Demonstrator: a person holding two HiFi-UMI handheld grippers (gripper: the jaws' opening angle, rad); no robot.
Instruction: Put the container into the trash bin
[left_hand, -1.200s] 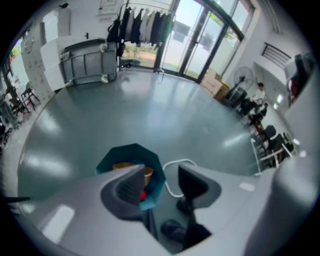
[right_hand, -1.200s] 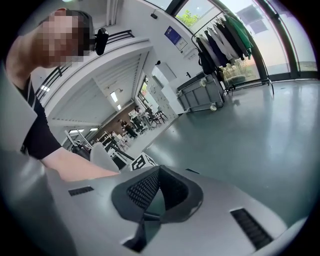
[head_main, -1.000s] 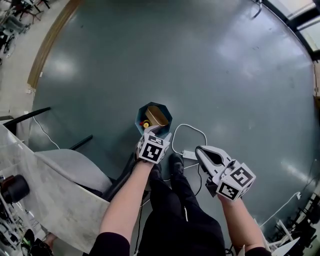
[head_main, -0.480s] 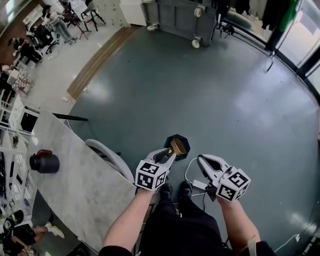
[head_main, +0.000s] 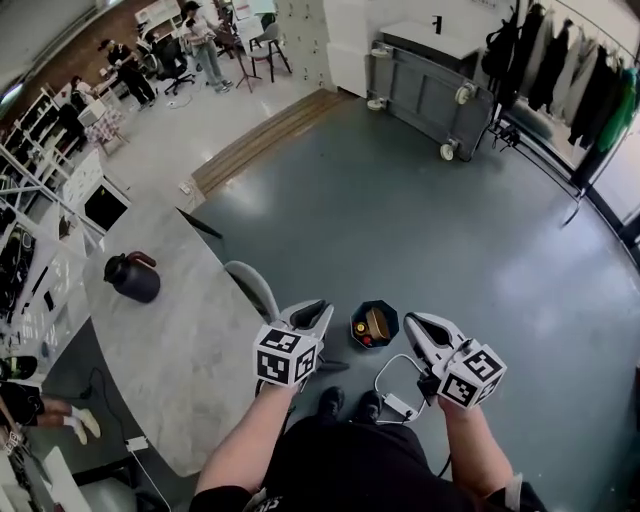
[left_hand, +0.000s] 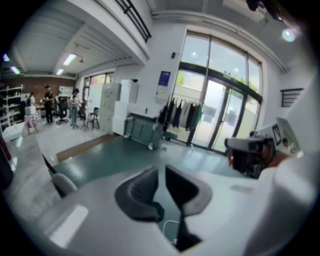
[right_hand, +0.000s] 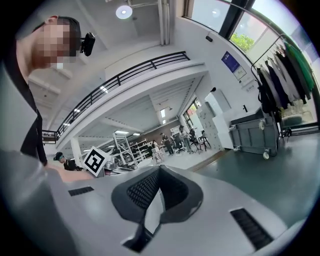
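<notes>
The dark octagonal trash bin (head_main: 392, 312) stands on the floor far below, between my two grippers in the head view. A tan container (head_main: 377, 322) lies inside it beside small red and yellow items. My left gripper (head_main: 318, 308) (left_hand: 161, 170) is held high to the bin's left. Its jaws are closing to a narrow gap with nothing between them. My right gripper (head_main: 413, 322) (right_hand: 160, 169) hovers to the bin's right, its pads meeting at the tips, empty.
A marble table (head_main: 170, 360) with a black jug (head_main: 132, 277) lies at my left, a grey chair (head_main: 250, 285) beside it. A white cable and adapter (head_main: 398, 403) lie by my feet. A grey cart (head_main: 430, 75), a coat rack (head_main: 570, 70) and several people are farther off.
Both grippers have risen well above the bin, which now looks small and far below. The left jaws have drawn together from wide open. The container stays in the bin.
</notes>
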